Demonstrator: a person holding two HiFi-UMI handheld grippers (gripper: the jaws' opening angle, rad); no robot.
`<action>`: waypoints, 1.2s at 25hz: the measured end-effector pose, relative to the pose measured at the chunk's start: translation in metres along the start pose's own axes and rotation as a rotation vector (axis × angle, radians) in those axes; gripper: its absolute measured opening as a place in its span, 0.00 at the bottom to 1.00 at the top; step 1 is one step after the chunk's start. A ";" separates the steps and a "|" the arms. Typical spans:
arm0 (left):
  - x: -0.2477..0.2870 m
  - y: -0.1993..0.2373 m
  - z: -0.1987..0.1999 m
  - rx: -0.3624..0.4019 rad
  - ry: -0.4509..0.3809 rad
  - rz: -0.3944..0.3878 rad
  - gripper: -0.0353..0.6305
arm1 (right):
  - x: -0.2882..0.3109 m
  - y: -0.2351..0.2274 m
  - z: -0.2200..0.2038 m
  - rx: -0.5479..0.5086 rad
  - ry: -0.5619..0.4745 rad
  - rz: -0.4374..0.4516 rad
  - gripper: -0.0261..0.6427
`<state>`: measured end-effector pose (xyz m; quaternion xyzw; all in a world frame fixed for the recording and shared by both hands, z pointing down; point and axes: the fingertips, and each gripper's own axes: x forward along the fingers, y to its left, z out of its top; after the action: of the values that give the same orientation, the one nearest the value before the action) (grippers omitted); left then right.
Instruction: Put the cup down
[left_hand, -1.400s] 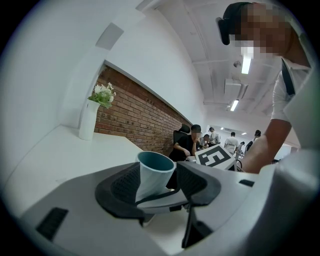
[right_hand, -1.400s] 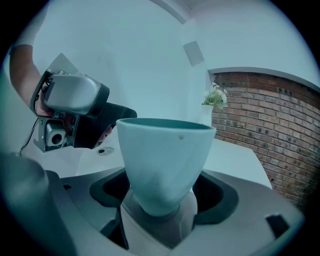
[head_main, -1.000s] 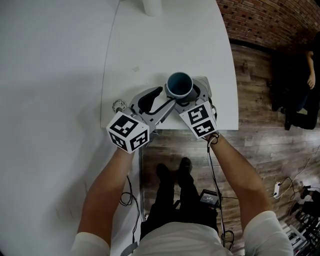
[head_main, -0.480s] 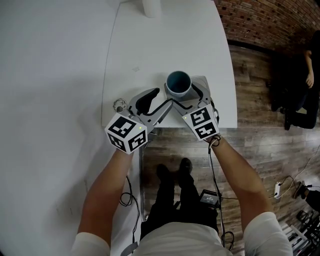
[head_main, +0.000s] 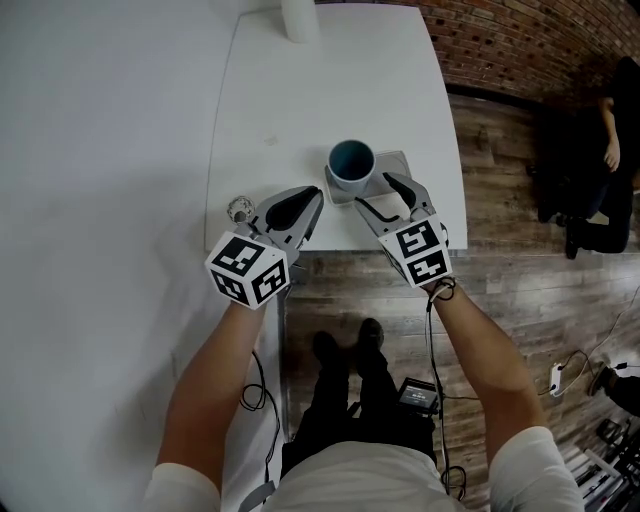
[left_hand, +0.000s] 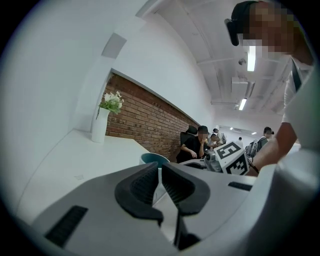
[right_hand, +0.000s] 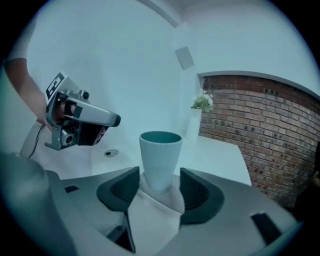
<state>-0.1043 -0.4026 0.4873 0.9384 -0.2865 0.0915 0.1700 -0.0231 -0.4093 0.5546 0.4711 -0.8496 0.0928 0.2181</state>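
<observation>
A teal cup (head_main: 351, 163) stands upright on a pale square pad (head_main: 397, 161) near the front edge of the white table (head_main: 300, 100). My right gripper (head_main: 374, 190) sits just behind the cup with its jaws closing. In the right gripper view the cup (right_hand: 160, 157) rises just ahead of the pads (right_hand: 119, 190), and neither pad touches it. My left gripper (head_main: 316, 194) is left of the cup and apart from it. Its jaws are closing, with only a thin slit left and nothing between them. The cup's rim (left_hand: 154, 158) shows behind the left gripper (left_hand: 160, 172).
A white vase with flowers (head_main: 299, 18) stands at the table's far edge. A small round metal fitting (head_main: 238, 210) sits in the table by my left gripper. The table's front edge runs under both grippers, with wooden floor (head_main: 520, 250) beyond. Seated people (left_hand: 197, 145) are at the right.
Both grippers have drawn back from the cup toward the table's front edge. The left jaws went from wide apart to nearly together. The cup stays standing on its pad.
</observation>
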 end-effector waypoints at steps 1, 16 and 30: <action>-0.001 -0.001 0.001 0.004 0.000 0.003 0.09 | -0.007 -0.004 0.004 -0.001 -0.008 -0.013 0.38; -0.079 -0.080 0.089 0.060 -0.104 0.028 0.06 | -0.140 -0.006 0.135 0.014 -0.223 -0.115 0.08; -0.162 -0.136 0.092 0.015 -0.157 0.057 0.06 | -0.250 0.028 0.154 0.129 -0.318 -0.179 0.08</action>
<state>-0.1528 -0.2494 0.3224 0.9355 -0.3247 0.0247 0.1373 0.0251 -0.2595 0.3047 0.5664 -0.8205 0.0520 0.0579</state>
